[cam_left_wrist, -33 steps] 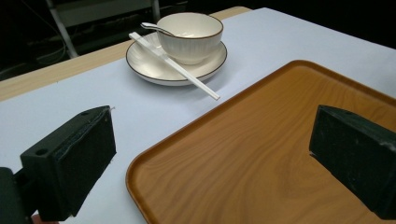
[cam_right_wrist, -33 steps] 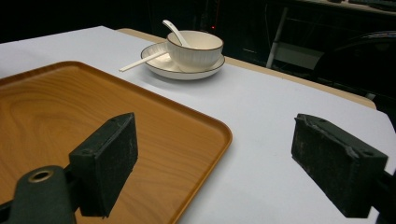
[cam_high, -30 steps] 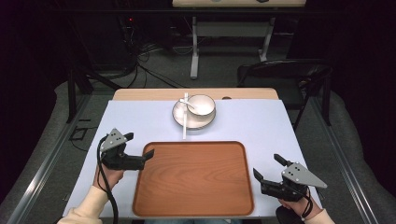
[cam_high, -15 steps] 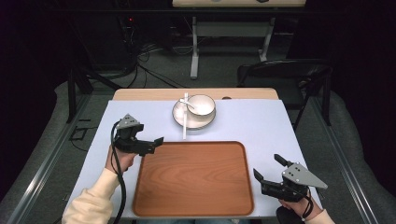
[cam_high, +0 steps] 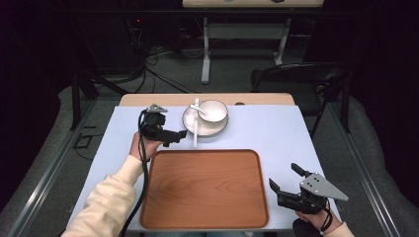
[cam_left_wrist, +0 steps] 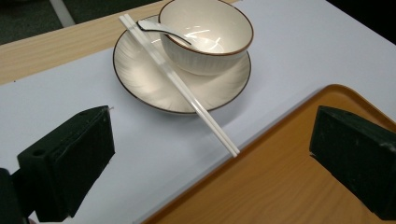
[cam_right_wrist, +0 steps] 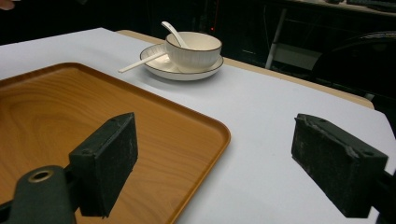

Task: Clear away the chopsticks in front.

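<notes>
Left tool (cam_high: 181, 135) jaws apart, near chopsticks (cam_high: 195, 129), beside tray (cam_high: 205, 154) far edge.

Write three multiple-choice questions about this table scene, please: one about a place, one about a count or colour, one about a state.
1. Where does the bowl stand?
A. on the wooden tray
B. on the plate
C. on the bare table

2. How many white chopsticks lie across the plate?
A. one
B. two
C. four

3. In what state is the left gripper?
A. open, holding nothing
B. shut on the spoon
C. shut on the tray rim

Answers:
1. B: the bowl sits on the plate, beyond the tray.
2. B: the left gripper view shows a pair lying side by side.
3. A: its jaws stand wide apart with nothing between them; the spoon rests in the bowl.
</notes>
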The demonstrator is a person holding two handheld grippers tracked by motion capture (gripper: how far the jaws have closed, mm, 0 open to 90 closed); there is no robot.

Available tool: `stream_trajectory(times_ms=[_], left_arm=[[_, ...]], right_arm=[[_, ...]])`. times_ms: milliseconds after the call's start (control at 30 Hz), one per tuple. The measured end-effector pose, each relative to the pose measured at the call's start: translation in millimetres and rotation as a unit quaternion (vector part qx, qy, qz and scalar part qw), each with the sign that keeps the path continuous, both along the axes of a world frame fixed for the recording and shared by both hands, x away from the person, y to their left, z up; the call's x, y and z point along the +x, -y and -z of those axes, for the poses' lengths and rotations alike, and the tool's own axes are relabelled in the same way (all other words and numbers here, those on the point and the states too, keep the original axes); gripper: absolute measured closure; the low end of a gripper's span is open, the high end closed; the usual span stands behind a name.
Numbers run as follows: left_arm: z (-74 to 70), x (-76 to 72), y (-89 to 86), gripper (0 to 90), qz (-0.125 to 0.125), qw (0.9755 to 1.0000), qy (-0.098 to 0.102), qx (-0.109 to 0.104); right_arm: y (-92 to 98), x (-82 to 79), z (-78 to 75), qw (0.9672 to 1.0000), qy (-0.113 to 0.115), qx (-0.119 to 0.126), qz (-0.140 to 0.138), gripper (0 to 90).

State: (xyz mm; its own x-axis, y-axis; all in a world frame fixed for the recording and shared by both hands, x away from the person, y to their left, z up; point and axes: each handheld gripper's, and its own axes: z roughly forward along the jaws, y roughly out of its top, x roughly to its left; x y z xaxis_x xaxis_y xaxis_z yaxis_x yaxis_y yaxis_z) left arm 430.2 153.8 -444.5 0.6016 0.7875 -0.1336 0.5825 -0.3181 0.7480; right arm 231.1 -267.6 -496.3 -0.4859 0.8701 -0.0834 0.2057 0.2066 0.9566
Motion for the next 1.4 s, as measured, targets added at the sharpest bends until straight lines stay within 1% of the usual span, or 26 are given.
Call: stream_trajectory(times_ms=[33, 67, 100, 133, 167, 200, 233, 300, 333, 367, 433, 500, 533, 567, 667, 700, 733, 833, 867, 900, 967, 1067, 1100, 1133, 1233, 1400], left_arm=[[0.0, 0.0, 0.0, 0.0, 0.0, 1.0, 0.0, 0.0], [0.6, 9.7, 5.4, 0.0, -0.007, 0.9999, -0.006, 0.01], [0.6, 9.7, 5.4, 0.0, -0.007, 0.9999, -0.006, 0.01], [1.2, 14.6, 7.7, 0.0, -0.01, 0.9998, -0.01, 0.013], [2.6, 24.3, 11.4, 0.0, -0.017, 0.9994, -0.022, 0.018], [2.6, 24.3, 11.4, 0.0, -0.017, 0.9994, -0.022, 0.018], [4.8, 33.3, 14.0, 0.0, -0.022, 0.9989, -0.036, 0.021], [6.5, 37.2, 15.6, 0.2, -0.027, 0.9986, -0.041, 0.02], [10.0, 44.0, 19.6, 0.4, -0.03, 0.9981, -0.047, 0.028], [10.0, 44.0, 19.6, 0.9, -0.03, 0.9981, -0.047, 0.028], [12.8, 50.6, 23.8, 1.5, -0.032, 0.9974, -0.052, 0.038], [16.3, 58.1, 29.2, 4.8, -0.038, 0.9967, -0.052, 0.05], [16.3, 58.1, 29.2, 5.8, -0.038, 0.9967, -0.052, 0.05], [19.9, 63.5, 33.0, 6.1, -0.046, 0.9954, -0.052, 0.066], [24.2, 69.3, 35.4, 10.9, -0.048, 0.9948, -0.06, 0.066], [27.6, 74.7, 37.6, 12.8, -0.056, 0.9938, -0.063, 0.072], [27.6, 74.7, 37.6, 15.4, -0.056, 0.9938, -0.063, 0.072], [31.8, 82.0, 42.1, 17.5, -0.06, 0.9928, -0.067, 0.079], [33.3, 83.8, 44.1, 21.6, -0.061, 0.9921, -0.068, 0.086], [36.7, 86.6, 47.8, 23.7, -0.063, 0.9916, -0.077, 0.083], [38.2, 87.6, 50.0, 25.9, -0.063, 0.9912, -0.076, 0.088], [43.3, 92.5, 56.1, 32.4, -0.074, 0.9893, -0.081, 0.096], [44.5, 93.9, 56.5, 32.7, -0.076, 0.9895, -0.082, 0.091], [44.5, 93.9, 56.5, 33.7, -0.076, 0.9895, -0.082, 0.091], [49.5, 99.6, 57.8, 38.8, -0.081, 0.9882, -0.091, 0.093], [55.6, 103.2, 58.5, 43.9, -0.085, 0.9879, -0.095, 0.089]], right_arm=[[0.0, 0.0, 0.0, 1.0, 0.0, 0.0, 0.0, 14.1], [-0.2, -0.1, -0.1, 1.0, 0.0, -0.001, -0.001, 14.1], [-0.2, -0.1, -0.1, 1.0, 0.001, 0.0, -0.001, 14.1], [-0.2, -0.1, -0.1, 1.0, 0.001, 0.0, -0.001, 14.1], [-0.2, 0.4, 0.1, 1.0, 0.001, 0.001, -0.001, 14.1], [-0.2, 0.4, 0.1, 1.0, 0.001, 0.001, -0.001, 14.1], [-0.2, 0.4, 0.1, 1.0, 0.001, 0.001, -0.001, 14.1], [-0.1, 0.5, 0.1, 1.0, 0.001, 0.001, -0.001, 14.1], [-0.2, 0.4, 0.1, 1.0, 0.001, 0.002, -0.001, 14.1], [-0.2, 0.4, 0.1, 1.0, 0.001, 0.002, -0.001, 14.1], [-0.2, 0.4, 0.1, 1.0, 0.002, 0.001, -0.001, 14.1], [-0.3, 0.3, 0.0, 1.0, 0.001, 0.0, 0.0, 14.1], [-0.3, 0.3, 0.0, 1.0, 0.001, 0.0, 0.0, 14.1], [-0.2, 0.1, -0.1, 1.0, 0.001, 0.0, 0.0, 14.1], [-0.5, -0.3, -0.1, 1.0, 0.001, 0.0, 0.0, 14.1], [-0.5, -0.3, -0.1, 1.0, 0.001, 0.0, 0.0, 14.1], [-0.5, -0.3, -0.1, 1.0, 0.001, 0.0, 0.0, 14.1], [-0.3, -0.1, 0.0, 1.0, 0.001, -0.001, 0.0, 14.1], [-0.3, -0.3, 0.0, 1.0, 0.001, 0.0, 0.0, 14.1], [-0.2, -0.2, 0.0, 1.0, 0.001, 0.0, 0.0, 14.1], [-0.2, -0.3, 0.0, 1.0, 0.001, 0.0, 0.0, 14.1], [-0.1, -0.4, 0.0, 1.0, 0.001, 0.0, 0.0, 14.1], [0.0, -0.5, 0.0, 1.0, 0.002, 0.0, 0.0, 14.1], [0.0, -0.5, 0.0, 1.0, 0.002, 0.0, 0.0, 14.1], [0.1, -0.8, 0.0, 1.0, 0.003, 0.001, 0.0, 14.1], [0.3, -0.9, 0.0, 1.0, 0.004, 0.002, 0.0, 14.1]])
